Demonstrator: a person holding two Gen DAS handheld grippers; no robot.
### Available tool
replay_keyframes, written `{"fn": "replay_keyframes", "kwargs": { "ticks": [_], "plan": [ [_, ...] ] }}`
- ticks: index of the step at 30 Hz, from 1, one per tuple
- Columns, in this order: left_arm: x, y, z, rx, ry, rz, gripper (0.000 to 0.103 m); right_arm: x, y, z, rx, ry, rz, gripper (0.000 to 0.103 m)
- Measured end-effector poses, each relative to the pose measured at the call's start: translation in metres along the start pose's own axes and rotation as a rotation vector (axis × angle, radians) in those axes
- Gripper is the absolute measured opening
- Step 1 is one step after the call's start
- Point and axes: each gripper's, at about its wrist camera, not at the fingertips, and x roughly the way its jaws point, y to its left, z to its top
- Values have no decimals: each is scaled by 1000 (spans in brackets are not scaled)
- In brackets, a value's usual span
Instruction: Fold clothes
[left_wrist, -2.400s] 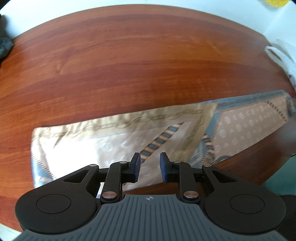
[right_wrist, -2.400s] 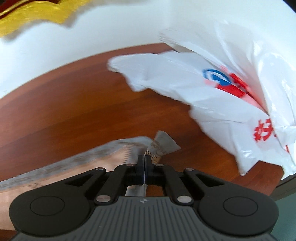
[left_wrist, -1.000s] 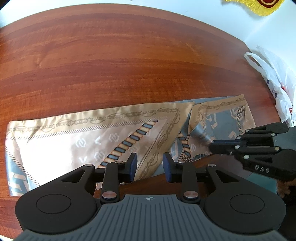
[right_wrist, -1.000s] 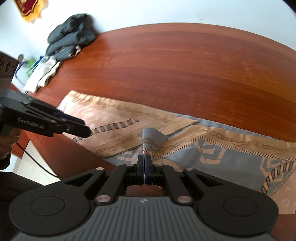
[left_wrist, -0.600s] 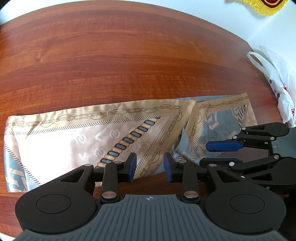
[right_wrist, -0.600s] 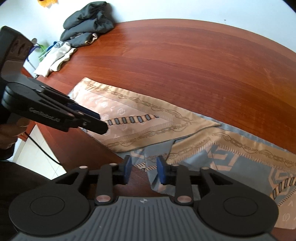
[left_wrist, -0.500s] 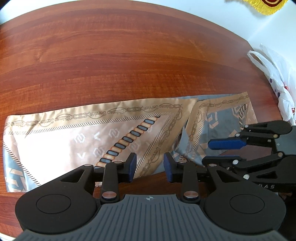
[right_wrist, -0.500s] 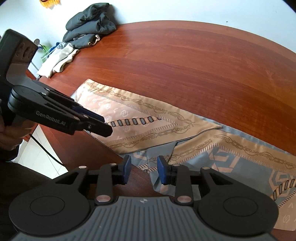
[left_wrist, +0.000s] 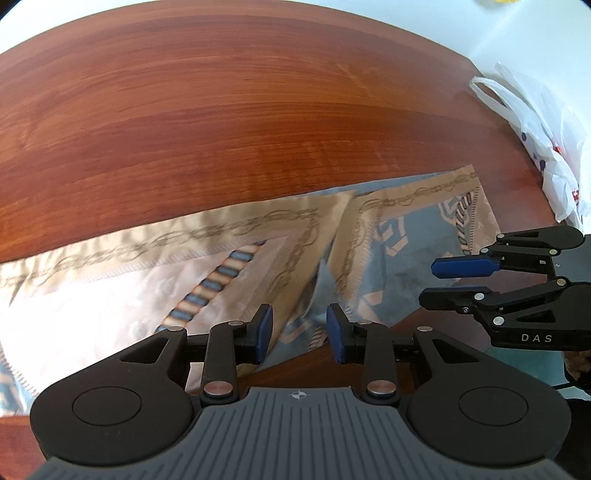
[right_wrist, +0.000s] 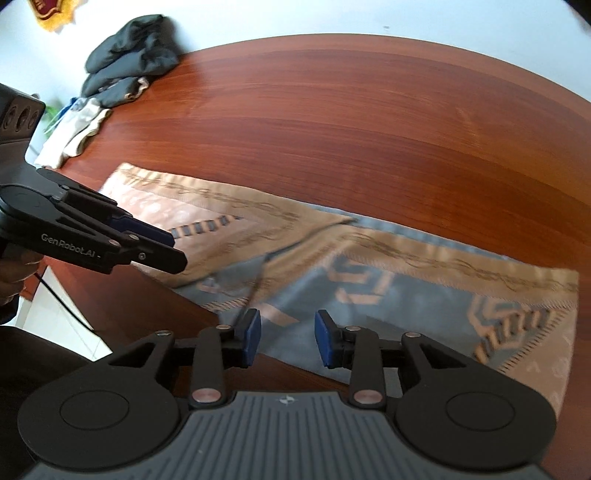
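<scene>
While the scarf (left_wrist: 207, 266) lies flat along the near edge of the table (left_wrist: 221, 110), its long axis runs left to right across both views, with one end already folded over so a tan flap overlaps the blue part near the middle. Left gripper (left_wrist: 299, 328) hovers over the near hem just by that overlap, fingers apart and clamped on nothing. Right gripper (right_wrist: 284, 338) hangs over the blue part (right_wrist: 424, 306), jaws having just been opening; cloth shows behind the gap, but the pads do not press it. Both point steeply down at the near hem, the right nearer the free right end, the left nearer the folded side. A bag (left_wrist: 546, 147) lies well apart beyond the scarf's right end.
</scene>
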Motion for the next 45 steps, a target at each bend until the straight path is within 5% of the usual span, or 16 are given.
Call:
{"fn": "replay_keyframes", "kwargs": {
  "ticks": [19,23,26,36,45],
  "plan": [
    [54,-28,26,83,99,29,31,-12,-44,-36,148,-28,-60,43],
    [58,-31,27,96,100,41,9,-13,-47,-39,171,-30,-71,44],
    [55,-31,25,93,85,44,6,-13,-51,-40,183,-28,-71,44],
    [23,-13,15,29,40,-55,5,-3,-52,-14,115,-11,-49,44],
    [9,17,-22,-62,58,-39,6,13,-42,22,5,16,-27,45]
  ]
}}
